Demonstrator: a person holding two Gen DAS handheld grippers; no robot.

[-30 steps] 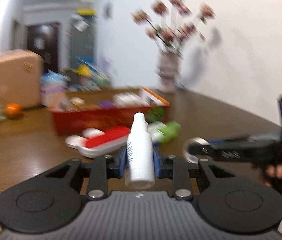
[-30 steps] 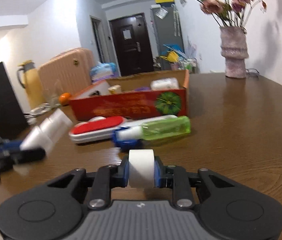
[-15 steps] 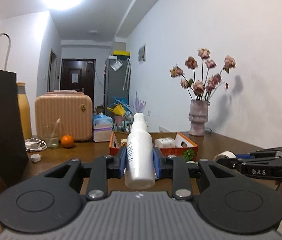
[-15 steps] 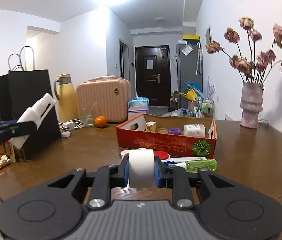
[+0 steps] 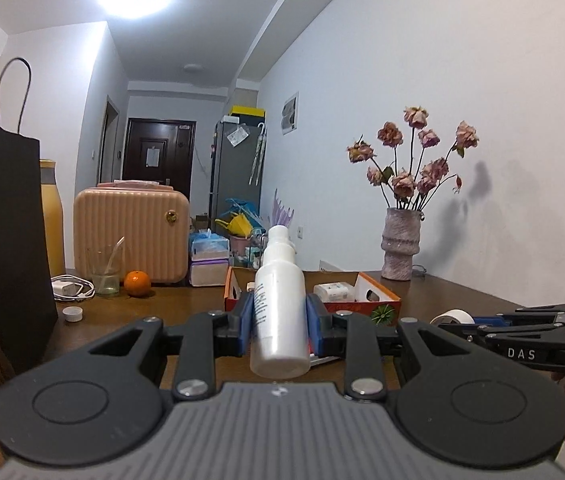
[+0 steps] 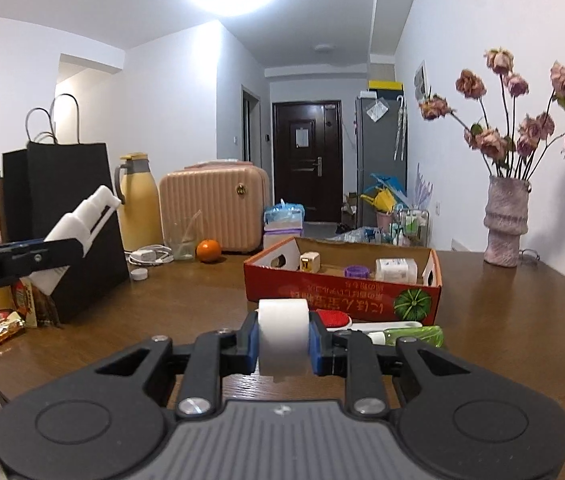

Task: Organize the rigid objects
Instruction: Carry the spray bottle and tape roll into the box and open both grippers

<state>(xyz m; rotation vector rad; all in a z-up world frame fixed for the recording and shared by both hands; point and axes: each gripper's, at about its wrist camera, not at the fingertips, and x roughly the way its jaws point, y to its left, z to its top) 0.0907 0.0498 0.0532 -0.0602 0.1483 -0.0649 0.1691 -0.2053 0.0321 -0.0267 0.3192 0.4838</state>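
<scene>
My left gripper (image 5: 279, 330) is shut on a white spray bottle (image 5: 280, 312), held upright above the table; the bottle also shows in the right wrist view (image 6: 78, 228). My right gripper (image 6: 283, 342) is shut on a white tape roll (image 6: 283, 336), which also shows in the left wrist view (image 5: 453, 317). The red cardboard box (image 6: 342, 294) stands ahead on the brown table (image 6: 522, 320) and holds several small items. In front of it lie a red-and-white flat case (image 6: 336, 318) and a green bottle (image 6: 414, 336).
A black paper bag (image 6: 62, 220) stands at the left with snack packets (image 6: 0, 326) beside it. A yellow thermos (image 6: 138, 208), a glass (image 6: 184, 242), an orange (image 6: 208, 250), a charger (image 6: 148, 256) and a pink suitcase (image 6: 214, 210) are behind. A vase of flowers (image 6: 506, 224) stands far right.
Both grippers have risen and levelled from low over the table, each still holding its object. The box now lies farther ahead and lower in view.
</scene>
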